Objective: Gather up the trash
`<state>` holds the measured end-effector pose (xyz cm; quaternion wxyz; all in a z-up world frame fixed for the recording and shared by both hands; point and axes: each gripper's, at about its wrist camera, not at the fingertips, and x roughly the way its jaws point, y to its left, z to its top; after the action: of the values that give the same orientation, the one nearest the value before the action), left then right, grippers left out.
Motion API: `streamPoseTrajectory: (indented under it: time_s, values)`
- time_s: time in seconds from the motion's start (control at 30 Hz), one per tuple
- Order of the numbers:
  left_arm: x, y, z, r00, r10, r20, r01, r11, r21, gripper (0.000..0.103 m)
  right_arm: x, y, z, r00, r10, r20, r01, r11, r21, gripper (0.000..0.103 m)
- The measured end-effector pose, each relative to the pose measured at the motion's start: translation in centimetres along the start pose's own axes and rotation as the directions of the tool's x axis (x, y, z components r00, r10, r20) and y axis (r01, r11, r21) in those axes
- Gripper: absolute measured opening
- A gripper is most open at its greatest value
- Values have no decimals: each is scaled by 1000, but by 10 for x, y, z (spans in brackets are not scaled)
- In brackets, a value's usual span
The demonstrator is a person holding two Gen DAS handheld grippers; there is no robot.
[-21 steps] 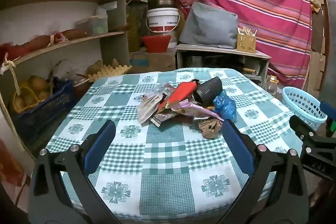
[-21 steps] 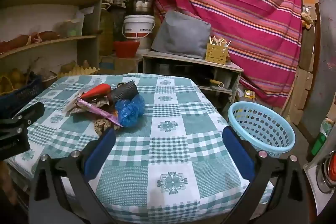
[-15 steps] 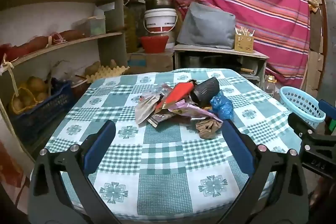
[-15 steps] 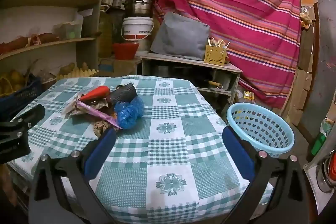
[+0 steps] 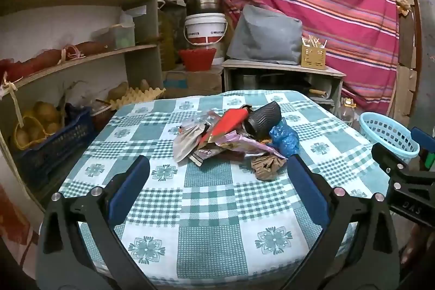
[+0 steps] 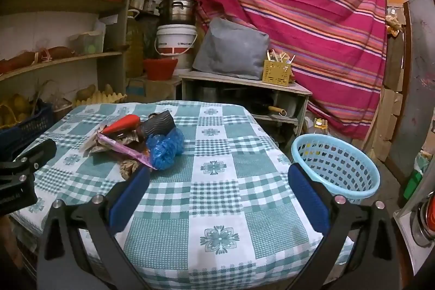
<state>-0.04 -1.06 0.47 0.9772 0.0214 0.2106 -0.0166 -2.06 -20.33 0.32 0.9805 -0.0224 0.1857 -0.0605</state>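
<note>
Shelving along the left wall (image 5: pixel 81 59): blue crate (image 5: pixel 51 146) at the lower level with a yellow basket of potatoes (image 5: pixel 30 127) inside it; egg tray (image 5: pixel 136 97) further back.

Left gripper (image 5: pixel 217 170): fingers wide apart, blue pads showing, nothing between them. It hovers over the near edge of the table (image 5: pixel 212 241), which is covered by a green-and-white checked cloth.

Trash pile (image 5: pixel 231 137) sits near the middle of the table, well ahead of the left gripper. Contents, left to right in the left wrist view: grey-white wrapper (image 5: pixel 187 140), red wrapper (image 5: pixel 228 121), black ribbed cup (image 5: pixel 265 117) lying on its side, purple wrapper (image 5: pixel 244 144), crumpled blue plastic bag (image 5: pixel 285 139). A crumpled brown paper (image 5: pixel 267 163) lies at the near side of the pile, just beside the blue bag.

Right gripper (image 6: pixel 217 175): fingers also wide apart, holding nothing. Positioned above the near right part of the table; the pile lies ahead and to its left, with the left pad's tip (image 6: pixel 141 175) visually overlapping the pile's near edge. Contact cannot be determined.

Light blue plastic basket (image 6: pixel 337 165) stands off the table's right side, lower than the tabletop. Striped pink cloth (image 6: pixel 299 4) hangs behind.
</note>
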Motion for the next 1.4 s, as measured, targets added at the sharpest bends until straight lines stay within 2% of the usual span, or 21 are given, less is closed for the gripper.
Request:
streamPoseTrajectory:
  time_s: [0.57, 0.6, 1.4]
  values:
    - [-5, -12, -3, 1000, 5, 7, -5, 1000, 4, 98, -1, -1, 1, 1000, -3, 3, 3, 1000, 2, 99]
    - [-4, 2, -4, 1000, 2, 9, -2, 1000, -1, 98, -1, -1, 1, 1000, -2, 4, 2, 1000, 1, 99]
    - [-4, 2, -3, 1000, 2, 9, -2, 1000, -2, 98, -1, -2, 0, 1000, -5, 2, 5, 1000, -2, 99]
